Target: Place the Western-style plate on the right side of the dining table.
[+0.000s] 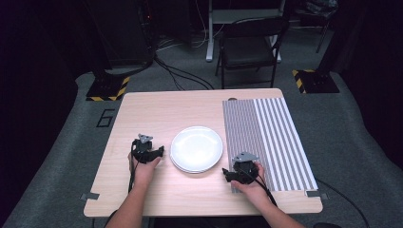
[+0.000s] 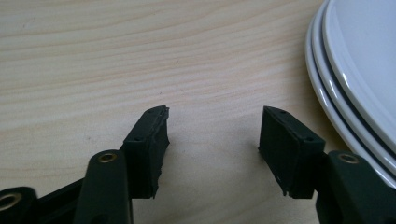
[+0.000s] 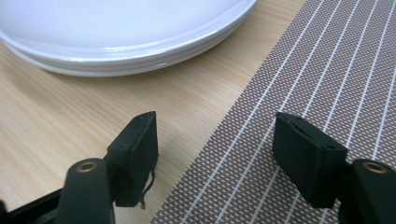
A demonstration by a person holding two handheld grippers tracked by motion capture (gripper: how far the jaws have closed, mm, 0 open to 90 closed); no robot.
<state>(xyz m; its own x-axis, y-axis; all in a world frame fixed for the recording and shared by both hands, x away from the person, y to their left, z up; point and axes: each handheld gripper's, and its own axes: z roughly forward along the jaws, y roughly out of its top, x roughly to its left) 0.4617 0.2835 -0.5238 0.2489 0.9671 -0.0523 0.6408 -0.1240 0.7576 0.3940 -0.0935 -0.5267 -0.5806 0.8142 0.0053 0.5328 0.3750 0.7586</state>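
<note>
Nothing is being held yet, so the work on the stack of white plates [image 1: 196, 148] looks to be at its very start. The left gripper [image 1: 159, 152] is resting low over the bare wood with its jaws apart and nothing between them; in the left gripper view the plates' rims [image 2: 355, 88] are lying just beyond its right-hand jaw, near but apart from it. The right gripper [image 1: 227, 174] is likewise unclenched and empty, sitting over the near edge of the striped placemat [image 1: 268, 142]; in the right gripper view the mat's woven edge [image 3: 261, 154] is running between its jaws, and the plate stack [image 3: 126, 42] is lying ahead of them and to the left, near but not touching. At least two plates, possibly three, are showing in the stack. Judging from this, every step is left: closing in on a rim, gripping, lifting, and perhaps setting a plate on the placemat.

The surface is a light wooden table [image 1: 157, 109], with the mat covering its right part. Beyond it, the room is dim: grey carpet, a black folding chair [image 1: 249, 47], loose cables, and stand bases marked with yellow and black tape [image 1: 108, 89].
</note>
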